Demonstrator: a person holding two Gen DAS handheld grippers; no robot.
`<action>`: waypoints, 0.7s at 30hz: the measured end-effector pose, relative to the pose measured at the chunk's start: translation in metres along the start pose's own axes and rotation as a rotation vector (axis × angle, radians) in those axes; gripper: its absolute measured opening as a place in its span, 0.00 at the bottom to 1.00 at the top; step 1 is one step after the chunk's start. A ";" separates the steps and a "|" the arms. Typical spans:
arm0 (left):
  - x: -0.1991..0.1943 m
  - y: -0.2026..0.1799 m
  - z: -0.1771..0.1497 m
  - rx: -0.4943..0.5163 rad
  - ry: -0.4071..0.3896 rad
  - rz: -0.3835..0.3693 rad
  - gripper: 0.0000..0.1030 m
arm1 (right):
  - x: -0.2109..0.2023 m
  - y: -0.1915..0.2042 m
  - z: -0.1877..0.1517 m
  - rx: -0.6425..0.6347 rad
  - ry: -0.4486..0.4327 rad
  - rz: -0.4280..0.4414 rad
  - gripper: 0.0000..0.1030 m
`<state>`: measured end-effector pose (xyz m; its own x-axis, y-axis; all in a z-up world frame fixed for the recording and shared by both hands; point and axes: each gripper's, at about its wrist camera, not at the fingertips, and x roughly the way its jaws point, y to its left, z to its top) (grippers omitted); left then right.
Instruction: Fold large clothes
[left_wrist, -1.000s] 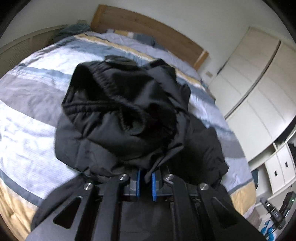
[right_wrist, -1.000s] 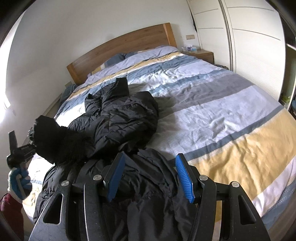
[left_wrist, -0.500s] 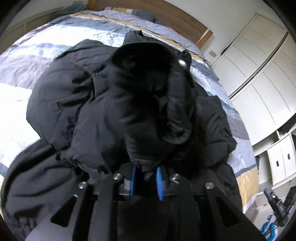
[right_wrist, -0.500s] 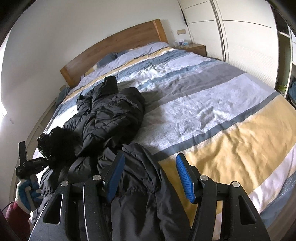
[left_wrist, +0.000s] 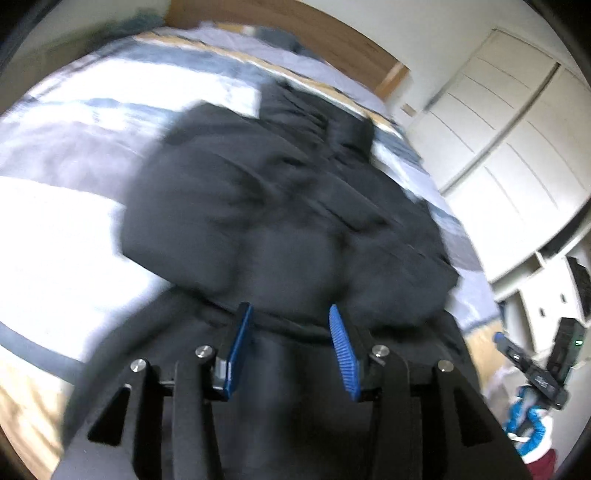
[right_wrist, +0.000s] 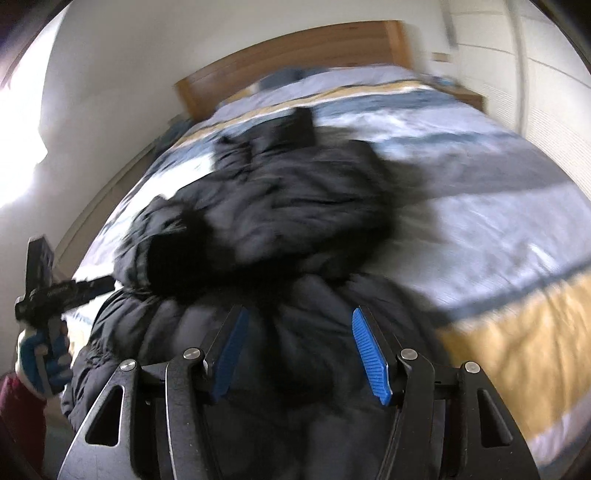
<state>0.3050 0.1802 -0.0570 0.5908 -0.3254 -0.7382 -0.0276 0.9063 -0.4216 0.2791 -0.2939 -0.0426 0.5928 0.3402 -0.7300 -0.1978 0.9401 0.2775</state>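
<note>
A black padded jacket (right_wrist: 295, 206) lay bunched on the striped bed (right_wrist: 498, 229). The left tool (left_wrist: 290, 343) and right tool (right_wrist: 299, 347) hung just over the jacket's near edge, each with fingers apart, gripping nothing.

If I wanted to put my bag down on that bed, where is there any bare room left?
The widest bare stretch of the striped duvet lies right of the black puffer jacket, running toward the wardrobe doors. A narrower strip shows between the jacket and the wooden headboard. The near left part is crowded: the jacket spreads there under both open tools.
</note>
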 end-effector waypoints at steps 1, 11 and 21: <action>-0.003 0.009 0.006 -0.008 -0.011 0.017 0.40 | 0.010 0.018 0.007 -0.038 0.009 0.021 0.57; 0.010 0.075 0.065 -0.044 -0.048 0.083 0.40 | 0.099 0.175 0.078 -0.296 0.016 0.196 0.57; 0.075 0.045 0.051 0.050 0.069 0.081 0.40 | 0.186 0.184 0.059 -0.370 0.161 0.148 0.57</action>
<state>0.3897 0.2103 -0.1043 0.5313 -0.2671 -0.8040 -0.0319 0.9420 -0.3340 0.3985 -0.0587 -0.0902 0.4137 0.4431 -0.7953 -0.5557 0.8148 0.1649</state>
